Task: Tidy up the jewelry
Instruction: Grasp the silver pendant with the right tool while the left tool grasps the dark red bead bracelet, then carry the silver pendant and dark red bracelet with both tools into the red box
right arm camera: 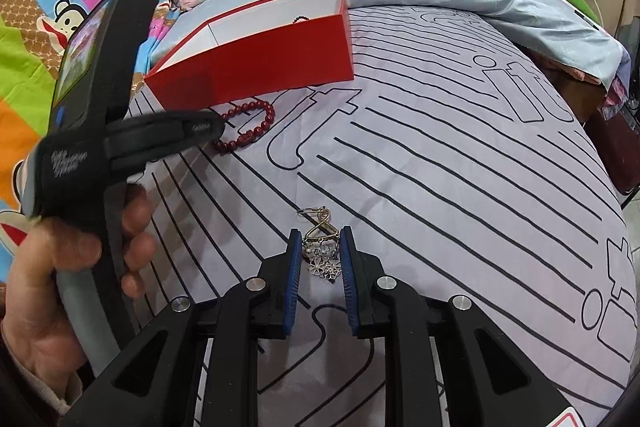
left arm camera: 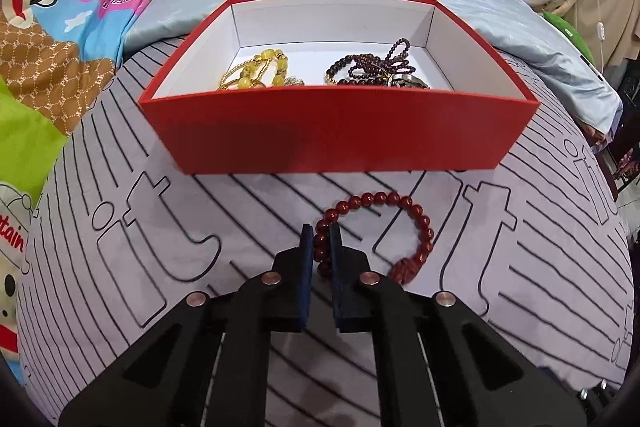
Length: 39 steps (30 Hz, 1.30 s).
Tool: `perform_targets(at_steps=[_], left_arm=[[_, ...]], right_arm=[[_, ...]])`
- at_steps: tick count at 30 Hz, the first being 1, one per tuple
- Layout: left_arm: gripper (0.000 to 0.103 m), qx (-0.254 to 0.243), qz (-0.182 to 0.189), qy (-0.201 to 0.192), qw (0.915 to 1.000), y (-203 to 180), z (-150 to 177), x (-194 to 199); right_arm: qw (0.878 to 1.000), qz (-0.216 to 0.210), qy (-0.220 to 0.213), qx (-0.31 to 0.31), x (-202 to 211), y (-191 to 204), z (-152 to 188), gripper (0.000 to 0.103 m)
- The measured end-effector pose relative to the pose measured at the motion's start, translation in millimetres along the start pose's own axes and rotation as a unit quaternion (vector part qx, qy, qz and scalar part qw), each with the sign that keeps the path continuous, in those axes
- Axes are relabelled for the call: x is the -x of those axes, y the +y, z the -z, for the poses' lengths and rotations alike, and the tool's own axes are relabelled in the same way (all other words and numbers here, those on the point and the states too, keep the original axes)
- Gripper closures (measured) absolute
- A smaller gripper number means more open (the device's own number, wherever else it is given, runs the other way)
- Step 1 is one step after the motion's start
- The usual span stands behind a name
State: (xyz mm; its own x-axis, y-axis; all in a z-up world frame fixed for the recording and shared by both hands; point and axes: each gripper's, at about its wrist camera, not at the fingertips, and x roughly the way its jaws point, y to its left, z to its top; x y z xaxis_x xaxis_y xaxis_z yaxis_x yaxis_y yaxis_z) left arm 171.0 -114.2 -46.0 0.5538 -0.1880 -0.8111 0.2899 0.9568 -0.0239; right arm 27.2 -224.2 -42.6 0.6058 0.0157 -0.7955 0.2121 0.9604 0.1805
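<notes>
Box [left arm camera: 340, 131]: yellow beads [left arm camera: 256, 71] and dark beads [left arm camera: 372, 67] inside. Left gripper [left arm camera: 320, 239] pinches red bracelet [left arm camera: 376, 231] on bed [left arm camera: 160, 227]; right gripper [right arm camera: 320, 243], parted, straddles silver earrings [right arm camera: 322, 251]; both remain outside.

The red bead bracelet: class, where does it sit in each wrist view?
Left wrist view: red bead bracelet lies low centre, its left side between the left gripper fingers.
Right wrist view: upper left, beside that gripper's tip.
Shared landmark: the red box just behind it.
</notes>
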Motion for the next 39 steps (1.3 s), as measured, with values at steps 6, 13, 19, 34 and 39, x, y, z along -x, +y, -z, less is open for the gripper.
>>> perform_targets(at_steps=[6,13,19,34,39], left_arm=[[0.096,0.001,0.009,0.007,0.9999,18,25,19],[0.096,0.023,0.014,0.013,0.9996,47,52,45],[0.096,0.032,0.023,0.005,0.9992,58,54,64],[0.096,0.033,0.033,-0.058,0.9972,67,-11,97],[0.096,0.030,0.031,-0.075,0.9962,65,-39,98]], right_arm=[[1.000,-0.004,-0.006,0.008,1,9,-6,0.085],[0.999,-0.017,-0.005,0.026,-1,30,-9,0.085],[0.999,-0.036,-0.013,0.032,1,47,-19,0.085],[0.995,-0.034,-0.070,0.062,17,66,-82,0.085],[0.994,-0.034,-0.087,0.064,18,64,-109,0.085]])
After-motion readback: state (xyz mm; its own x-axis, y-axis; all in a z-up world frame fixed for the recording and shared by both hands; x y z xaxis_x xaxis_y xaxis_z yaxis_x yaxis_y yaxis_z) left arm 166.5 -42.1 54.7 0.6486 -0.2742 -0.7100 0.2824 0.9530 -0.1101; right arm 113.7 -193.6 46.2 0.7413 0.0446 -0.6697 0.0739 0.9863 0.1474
